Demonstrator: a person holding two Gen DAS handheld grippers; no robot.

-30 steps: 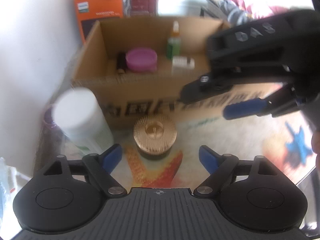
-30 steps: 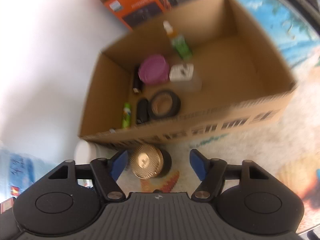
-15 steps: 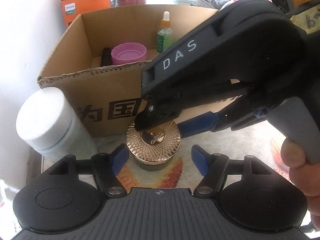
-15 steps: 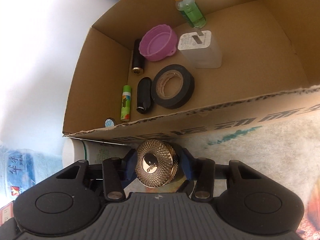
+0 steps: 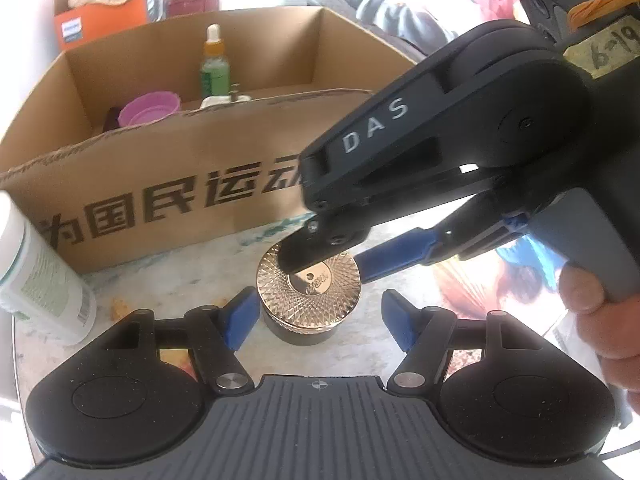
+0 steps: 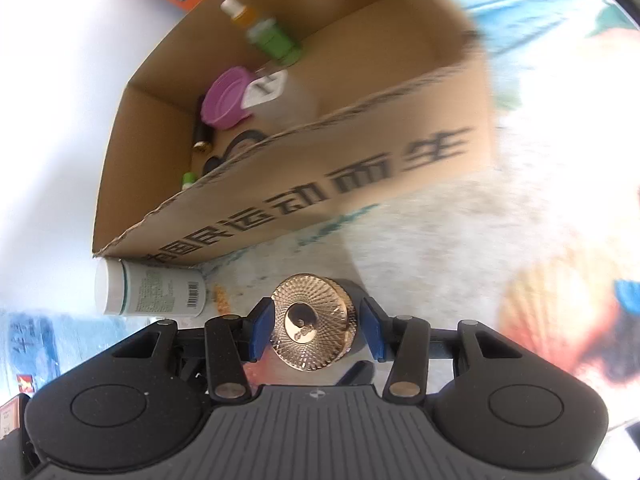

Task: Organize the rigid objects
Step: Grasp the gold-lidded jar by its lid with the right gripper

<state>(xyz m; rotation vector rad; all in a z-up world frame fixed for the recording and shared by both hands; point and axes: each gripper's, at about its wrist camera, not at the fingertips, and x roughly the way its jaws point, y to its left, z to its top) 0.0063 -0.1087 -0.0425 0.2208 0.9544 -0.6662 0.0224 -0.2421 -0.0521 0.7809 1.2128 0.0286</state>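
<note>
— Gold-lidded jar (image 5: 308, 292): where is it now?

— On the worktop (image 5: 168, 280), upright, just in front of the cardboard box (image 5: 192, 184) and not yet inside. A white bottle (image 5: 36, 280) stands to one side of it, near the box's corner.

— What has changed in the last second?

— The right tool (image 6: 316, 330) was up over the box and has come down onto the jar. Its jaws have just been closing with the jar between them. They now straddle the gold lid, with the pads against the jar's sides as far as I can tell, so I read it as clenched on the jar.

— And the left tool (image 5: 320, 316)?

— Its jaws have also just been closing a little, and the jar sits between them. One pad is just beside the jar and the other stands clear, so it is released and holds nothing.

— Has the jar left the worktop?

— Not from the left wrist view; its base looks planted.

— What does that mean for the job?

— I'd say the grasp is made and the lift is next. The box already holds a pink lid (image 5: 150, 106) and a dropper bottle (image 5: 215, 68), with bare floor beside them. The near wall stands higher than the jar, so the jar must rise over that rim. The left tool sits close enough to get in the way.
</note>
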